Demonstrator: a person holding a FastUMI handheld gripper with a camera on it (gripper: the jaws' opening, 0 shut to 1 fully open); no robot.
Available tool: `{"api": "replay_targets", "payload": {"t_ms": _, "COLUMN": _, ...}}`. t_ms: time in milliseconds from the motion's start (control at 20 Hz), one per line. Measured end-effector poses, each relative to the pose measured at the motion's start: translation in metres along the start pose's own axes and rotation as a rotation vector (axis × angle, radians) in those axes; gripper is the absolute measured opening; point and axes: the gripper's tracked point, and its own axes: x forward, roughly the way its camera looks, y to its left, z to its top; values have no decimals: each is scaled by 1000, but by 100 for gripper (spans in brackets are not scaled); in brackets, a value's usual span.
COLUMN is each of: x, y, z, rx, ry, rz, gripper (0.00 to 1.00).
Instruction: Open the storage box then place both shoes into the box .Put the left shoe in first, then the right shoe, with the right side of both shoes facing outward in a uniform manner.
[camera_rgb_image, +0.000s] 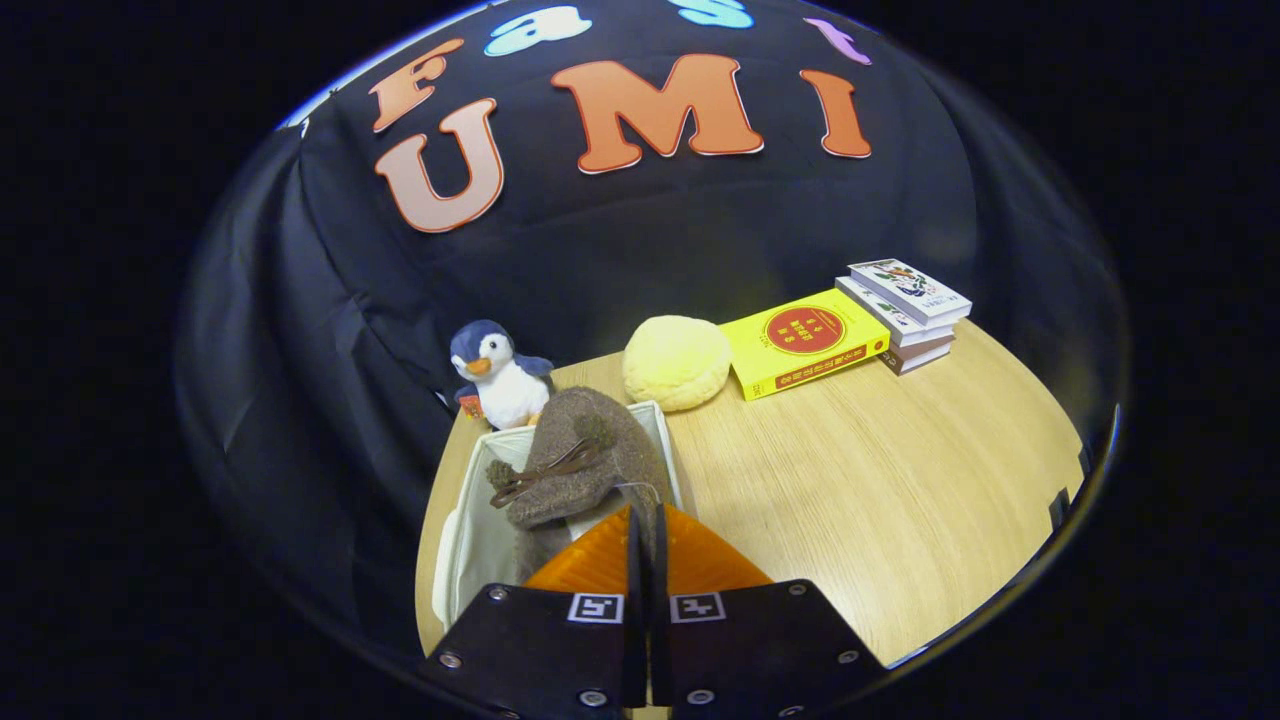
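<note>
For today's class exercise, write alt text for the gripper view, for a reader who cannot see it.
The tool, its orange fingers closed on the heel of a grey-brown felt shoe, holds it over an open white storage box on a wooden table. Beyond sit a penguin plush, a yellow bun-shaped cushion and books.

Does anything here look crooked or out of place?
Only the brown shoe: it hangs tilted over the open white box, pinched at its edge by the closed gripper. The books and toys sit tidily.
</note>
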Motion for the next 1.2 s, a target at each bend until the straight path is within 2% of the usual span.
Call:
{"api": "replay_targets", "payload": {"t_ms": 300, "x": 4, "y": -4, "z": -21, "rx": -35, "ry": 38, "rz": -30, "gripper": 3}}
{"api": "replay_targets", "payload": {"t_ms": 400, "x": -3, "y": -2, "z": -14, "rx": -11, "ry": 17, "rz": -11, "gripper": 8}}
{"api": "replay_targets", "payload": {"t_ms": 550, "x": -18, "y": -4, "z": 4, "rx": -16, "ry": -31, "rz": 0, "gripper": 38}}
{"api": "replay_targets", "payload": {"t_ms": 750, "x": -45, "y": -11, "z": 28, "rx": -76, "ry": -94, "rz": 2, "gripper": 88}}
{"api": "replay_targets", "payload": {"t_ms": 850, "x": -62, "y": -12, "z": 42, "rx": -107, "ry": -136, "rz": 12, "gripper": 98}}
{"api": "replay_targets", "payload": {"t_ms": 1200, "x": -132, "y": -23, "z": 99, "rx": -206, "ry": -343, "rz": 34, "gripper": 99}}
